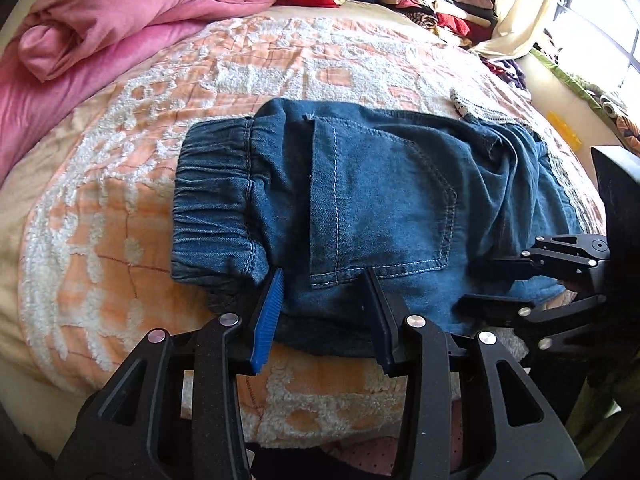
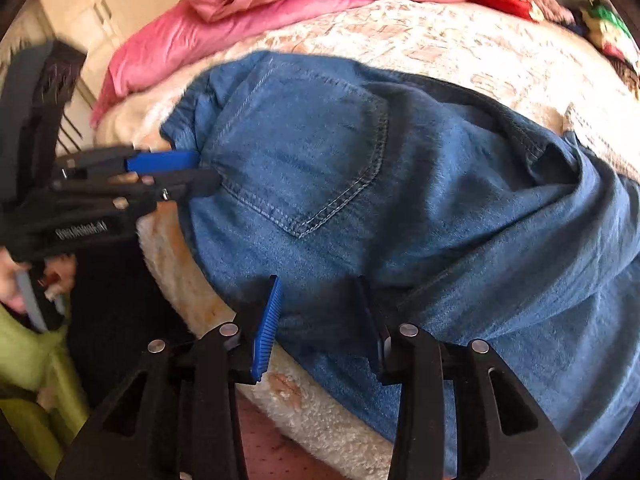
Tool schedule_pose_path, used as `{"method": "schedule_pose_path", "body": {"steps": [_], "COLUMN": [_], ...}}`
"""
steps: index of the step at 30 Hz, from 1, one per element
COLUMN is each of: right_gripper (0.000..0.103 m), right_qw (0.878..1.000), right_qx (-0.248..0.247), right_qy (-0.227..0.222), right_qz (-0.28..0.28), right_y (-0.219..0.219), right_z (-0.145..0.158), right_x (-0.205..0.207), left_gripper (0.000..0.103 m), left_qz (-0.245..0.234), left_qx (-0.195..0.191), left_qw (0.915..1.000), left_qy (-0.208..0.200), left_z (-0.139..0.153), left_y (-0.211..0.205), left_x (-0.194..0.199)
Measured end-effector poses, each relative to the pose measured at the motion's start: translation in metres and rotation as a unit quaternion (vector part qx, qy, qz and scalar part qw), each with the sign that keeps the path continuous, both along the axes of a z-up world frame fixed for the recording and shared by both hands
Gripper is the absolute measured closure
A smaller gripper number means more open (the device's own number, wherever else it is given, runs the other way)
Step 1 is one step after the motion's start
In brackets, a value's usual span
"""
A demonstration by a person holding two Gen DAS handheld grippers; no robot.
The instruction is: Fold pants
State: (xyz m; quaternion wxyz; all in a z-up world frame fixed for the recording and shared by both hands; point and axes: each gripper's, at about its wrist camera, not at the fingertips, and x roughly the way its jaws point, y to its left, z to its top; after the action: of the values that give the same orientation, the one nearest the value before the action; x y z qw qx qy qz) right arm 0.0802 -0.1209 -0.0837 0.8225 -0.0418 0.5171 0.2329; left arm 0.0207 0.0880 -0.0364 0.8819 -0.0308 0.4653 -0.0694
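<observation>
One pair of blue denim pants (image 1: 372,200) lies on the one bed (image 1: 120,208), with one back pocket (image 1: 384,204) showing. Two tongs are at the pants' near edge: the left tongs (image 1: 324,280) and the right tongs (image 2: 318,284). One pink quilt (image 1: 100,28) lies beyond the pants, and one stack of folded clothes (image 1: 432,4) farther back.

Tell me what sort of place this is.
Most likely a bedroom. The jeans lie on a bed under a patterned spread, a pink duvet is bunched at its far end, and folded clothes are stacked beside a window.
</observation>
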Motion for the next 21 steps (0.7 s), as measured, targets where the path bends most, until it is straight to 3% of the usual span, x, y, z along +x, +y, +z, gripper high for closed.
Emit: {"method": "schedule_pose_path", "body": {"steps": [9, 11, 12, 13, 21], "right_gripper": [0.063, 0.058, 0.05, 0.049, 0.048], "right_qw": [0.997, 0.996, 0.994, 0.993, 0.983], "right_qx": [0.027, 0.029, 0.03, 0.029, 0.023], "right_qy": [-0.057, -0.07, -0.078, -0.083, -0.105], "right_qz": [-0.037, -0.054, -0.067, -0.076, -0.148], "right_y": [-0.036, -0.047, -0.055, -0.058, -0.107], "right_z": [0.048, 0.056, 0.061, 0.064, 0.075], "right_x": [-0.009, -0.008, -0.009, -0.006, 0.0], "left_gripper": [0.071, 0.071, 0.071, 0.071, 0.07], "left_qz": [0.016, 0.012, 0.008, 0.001, -0.067], "left_qx": [-0.015, -0.016, -0.018, -0.021, -0.045], "left_qw": [0.9988, 0.9984, 0.9982, 0.998, 0.9958], "left_qy": [-0.044, -0.053, -0.056, -0.059, -0.042], "left_z": [0.038, 0.046, 0.049, 0.053, 0.047], "left_y": [0.002, -0.003, -0.006, -0.011, -0.062], "left_x": [-0.013, -0.015, -0.016, -0.015, 0.0]}}
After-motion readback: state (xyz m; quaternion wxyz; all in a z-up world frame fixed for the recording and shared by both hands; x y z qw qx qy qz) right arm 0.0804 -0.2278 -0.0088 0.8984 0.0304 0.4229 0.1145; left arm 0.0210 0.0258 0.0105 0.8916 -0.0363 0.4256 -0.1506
